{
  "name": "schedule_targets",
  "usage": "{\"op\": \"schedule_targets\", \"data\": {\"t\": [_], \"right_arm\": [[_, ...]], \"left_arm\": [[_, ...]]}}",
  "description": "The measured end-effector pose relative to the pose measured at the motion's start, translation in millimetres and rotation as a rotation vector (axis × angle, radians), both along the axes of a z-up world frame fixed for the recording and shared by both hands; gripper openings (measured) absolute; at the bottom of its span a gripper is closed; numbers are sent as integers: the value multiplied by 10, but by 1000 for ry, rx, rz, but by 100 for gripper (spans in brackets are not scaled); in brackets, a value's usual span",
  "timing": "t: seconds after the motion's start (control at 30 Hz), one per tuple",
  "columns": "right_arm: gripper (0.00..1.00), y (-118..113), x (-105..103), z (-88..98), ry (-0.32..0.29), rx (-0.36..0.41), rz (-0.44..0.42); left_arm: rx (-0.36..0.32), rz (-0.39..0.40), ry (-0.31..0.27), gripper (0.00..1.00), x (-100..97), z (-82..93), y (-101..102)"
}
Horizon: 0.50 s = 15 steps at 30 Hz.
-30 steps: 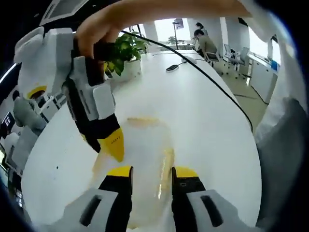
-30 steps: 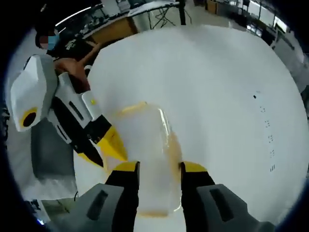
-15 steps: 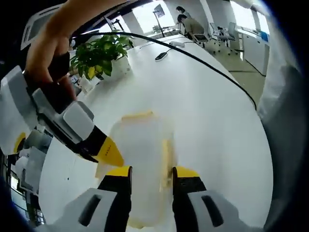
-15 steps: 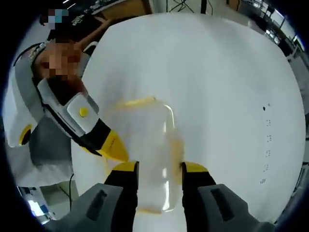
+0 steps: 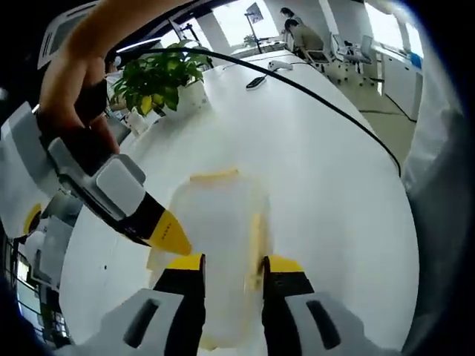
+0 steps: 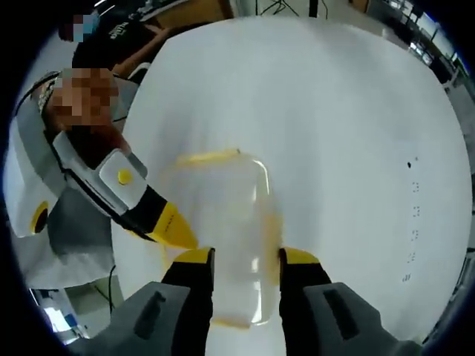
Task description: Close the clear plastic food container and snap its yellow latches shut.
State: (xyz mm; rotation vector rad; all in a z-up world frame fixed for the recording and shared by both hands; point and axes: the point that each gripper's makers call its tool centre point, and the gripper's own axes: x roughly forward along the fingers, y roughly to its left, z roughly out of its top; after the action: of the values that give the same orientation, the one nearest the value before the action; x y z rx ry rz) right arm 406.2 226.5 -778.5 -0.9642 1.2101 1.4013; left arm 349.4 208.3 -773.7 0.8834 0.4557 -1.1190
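The clear plastic container [image 5: 219, 245] lies on the white table [image 5: 319, 193], with a yellow latch [image 5: 214, 176] at its far end and another [image 5: 256, 237] along its right side. My left gripper [image 5: 234, 265] hovers over its near end, jaws apart, holding nothing. The right gripper's yellow tip [image 5: 167, 233], held by a hand, touches the container's left edge. In the right gripper view the container [image 6: 223, 222] lies between and beyond my right gripper [image 6: 241, 257], jaws apart. The left gripper's tip [image 6: 169, 226] sits at its left edge there. I cannot tell whether the latches are snapped.
A potted plant [image 5: 159, 74] stands at the table's far left, and a black cable [image 5: 319, 100] runs across to a small dark device [image 5: 256, 81]. People sit at desks [image 5: 297, 33] far back. In the right gripper view a person [image 6: 111, 44] sits beyond the table [image 6: 334, 111].
Both views have swung and closed in on the container over the second. The right gripper's tip has tilted flatter against the left edge. In the last half second almost nothing moved.
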Motion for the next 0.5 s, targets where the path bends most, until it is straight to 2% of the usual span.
{"op": "schedule_targets", "data": {"t": [0.17,0.23,0.3,0.37,0.5], "right_arm": [[31,3,-3,-12,20,-3,-4],[31,-9,4,-15,9,-7,-2],[31,2,7,-14,13,-3,-2],[31,5,15,-21,13,-2,-2],[31,22,44,-27,14,-6,7]], "left_arm": [[-1,6,-16,22,-2,-6,0],[-3,11,-19,20,-1,-3,9],[15,-12,-52,20,-35,45,-44],[-10,-6,-31,20,-15,20,-34],[11,-13,-45,21,-5,-7,-27]]}}
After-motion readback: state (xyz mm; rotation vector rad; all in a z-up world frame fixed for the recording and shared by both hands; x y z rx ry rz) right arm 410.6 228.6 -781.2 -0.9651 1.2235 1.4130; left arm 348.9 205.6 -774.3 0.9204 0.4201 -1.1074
